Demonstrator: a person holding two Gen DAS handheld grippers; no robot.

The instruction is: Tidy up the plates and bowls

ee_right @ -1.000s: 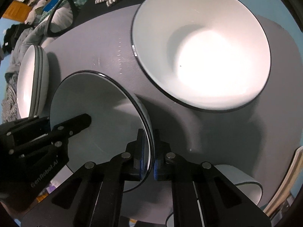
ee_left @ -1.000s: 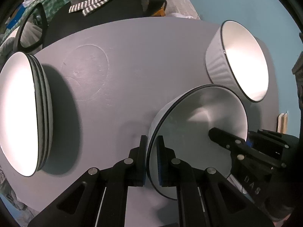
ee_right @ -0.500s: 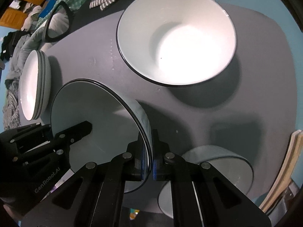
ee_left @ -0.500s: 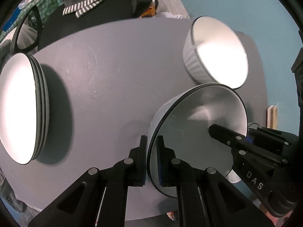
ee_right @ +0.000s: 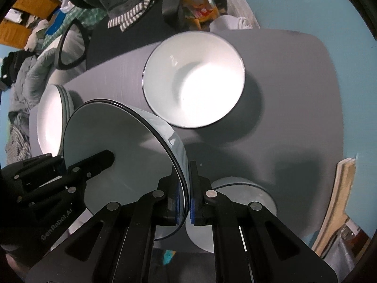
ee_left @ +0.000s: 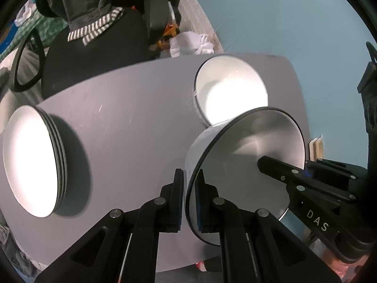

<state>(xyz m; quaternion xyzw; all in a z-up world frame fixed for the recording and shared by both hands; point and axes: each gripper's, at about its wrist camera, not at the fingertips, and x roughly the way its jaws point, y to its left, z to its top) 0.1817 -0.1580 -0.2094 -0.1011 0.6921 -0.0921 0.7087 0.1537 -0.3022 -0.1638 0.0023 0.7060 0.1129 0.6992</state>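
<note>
A white bowl with a black rim (ee_left: 249,160) hangs tilted above the grey table (ee_left: 132,122), held from both sides. My left gripper (ee_left: 189,188) is shut on its near left rim. My right gripper (ee_right: 186,184) is shut on the opposite rim of the same bowl (ee_right: 117,141). In the left wrist view a finger of the right gripper (ee_left: 278,168) reaches into the bowl. On the table stand a bigger white bowl (ee_right: 193,77), a stack of white plates (ee_left: 30,165) at the left, and a smaller bowl (ee_right: 247,188) under my right gripper.
A black office chair (ee_left: 94,54) draped with a striped cloth stands behind the table. Clothes and clutter (ee_right: 26,54) lie at the far left. Wooden boards (ee_right: 339,200) lean by the table's right edge. Teal floor (ee_left: 282,23) surrounds the table.
Both grippers have risen with the bowl held between them. The table, the big bowl and the plate stack now look smaller and farther below.
</note>
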